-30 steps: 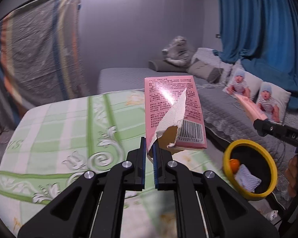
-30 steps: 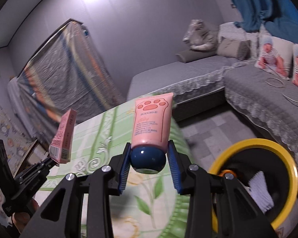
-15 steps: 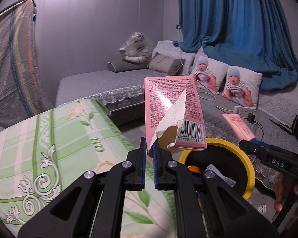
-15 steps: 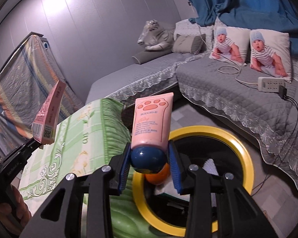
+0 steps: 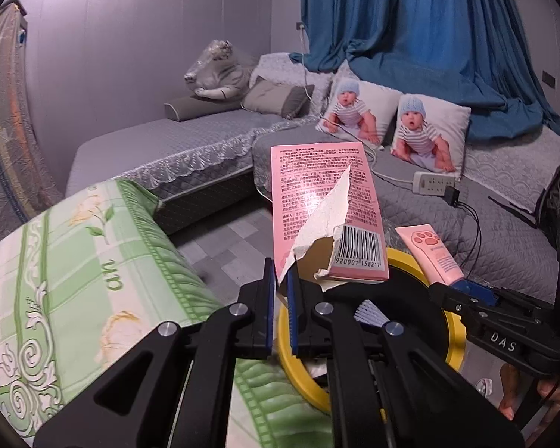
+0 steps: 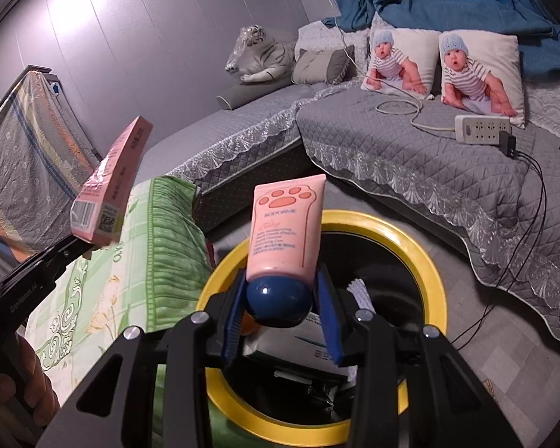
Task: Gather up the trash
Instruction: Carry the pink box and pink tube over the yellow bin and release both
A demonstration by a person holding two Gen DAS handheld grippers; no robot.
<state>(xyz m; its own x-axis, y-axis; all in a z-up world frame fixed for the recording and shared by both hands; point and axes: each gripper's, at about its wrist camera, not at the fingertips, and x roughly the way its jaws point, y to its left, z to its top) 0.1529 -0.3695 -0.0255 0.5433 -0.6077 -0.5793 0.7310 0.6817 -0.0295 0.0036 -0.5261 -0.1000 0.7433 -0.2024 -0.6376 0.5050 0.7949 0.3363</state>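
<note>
Step in hand, by my read: carrying two bits of trash to the bin, both now at its mouth. Left gripper [image 5: 279,283] has fingers pressed nearly together, pinching the torn flap of the pink box [image 5: 324,220]; box stands up over the near rim. Right gripper [image 6: 280,300] clamps the blue cap of the pink tube [image 6: 285,231], tube upright above the opening. Next move prob. calls for tipping each over the hole, then spreading fingers; the box is wide, so center it first. Bin [image 6: 425,261], yellow rim, already holds sth orange, a white brush-like item & flat packaging. Beyond: green bedspread [image 5: 74,261], gray sofa [image 6: 410,171].
</note>
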